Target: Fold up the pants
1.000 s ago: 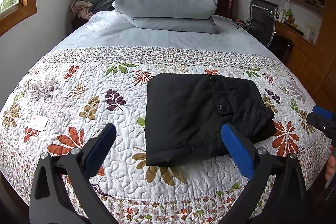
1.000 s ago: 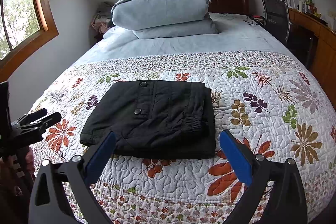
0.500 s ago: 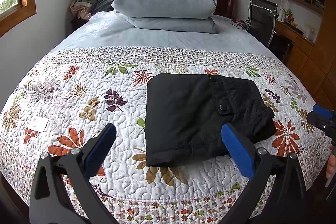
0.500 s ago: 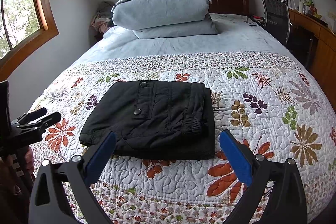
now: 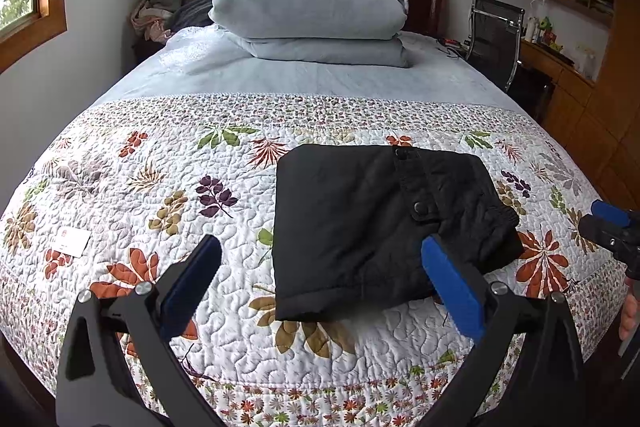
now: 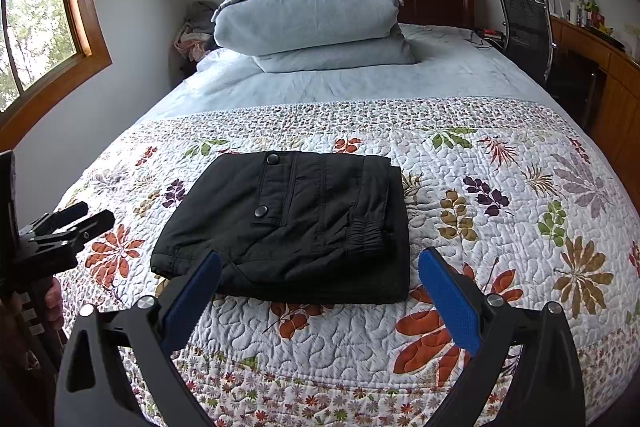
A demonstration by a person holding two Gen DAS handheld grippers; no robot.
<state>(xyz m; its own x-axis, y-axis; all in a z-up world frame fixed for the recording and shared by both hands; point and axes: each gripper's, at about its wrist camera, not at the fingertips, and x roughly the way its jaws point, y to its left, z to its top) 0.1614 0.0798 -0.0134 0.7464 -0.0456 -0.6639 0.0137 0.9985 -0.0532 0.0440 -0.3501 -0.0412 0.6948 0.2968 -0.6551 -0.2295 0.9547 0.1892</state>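
Both tongs hover with jaws spread wide and nothing between them, the left gripper and the right gripper held back at the foot of the bed. Ahead of both, the black pants lie folded into a compact bundle on the floral quilt. The bundle runs slightly longer across the bed, sits right of the left gripper's centre line and left of the right's, neither arm clearly nearer, and the fold looks finished.

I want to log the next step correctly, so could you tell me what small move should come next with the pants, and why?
Probably none on the cloth: draw both grippers back. The pants already lie as a compact folded stack on the quilt, with edges roughly squared. The left gripper and right gripper are both open, hold nothing, and sit short of the stack.
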